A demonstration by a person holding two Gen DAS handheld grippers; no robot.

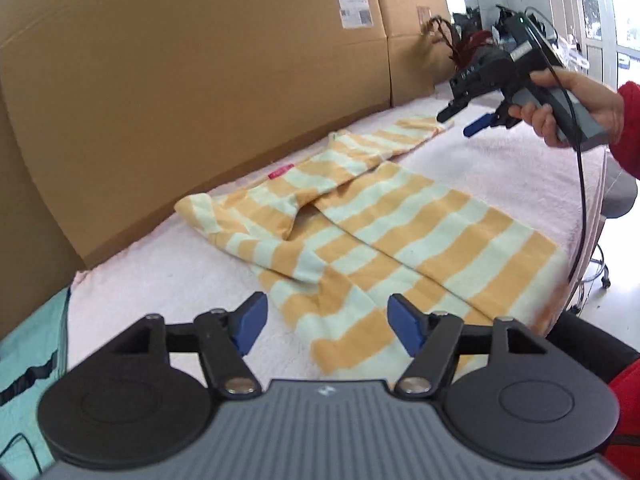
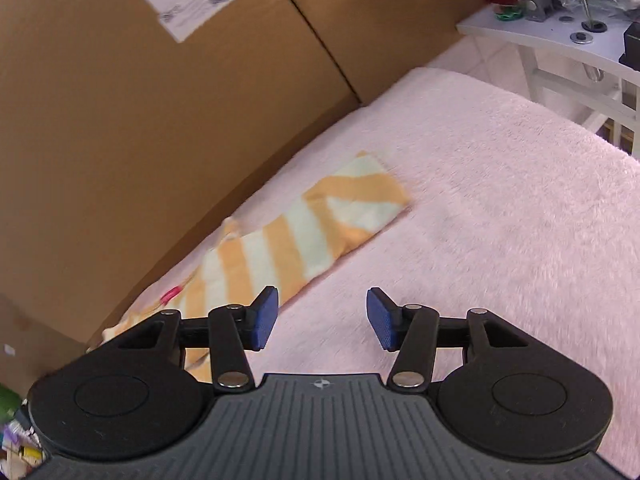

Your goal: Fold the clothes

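Lying on the pink blanket (image 1: 500,168), the striped shirt (image 1: 400,240) is showing whole only from the left gripper (image 1: 326,328); the right gripper (image 2: 320,318) is seeing one sleeve; both claws are gaping, empty.

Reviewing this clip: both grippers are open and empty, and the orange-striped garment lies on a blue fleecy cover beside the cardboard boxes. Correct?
Not quite: the cover is pink, as the right wrist view shows. Otherwise correct: left gripper and right gripper open and empty, striped garment beside the cardboard boxes.

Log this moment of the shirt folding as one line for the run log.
stage: mid-fold | striped shirt: flat on pink blanket | left claw: open, empty | right claw: open, empty, above the blanket
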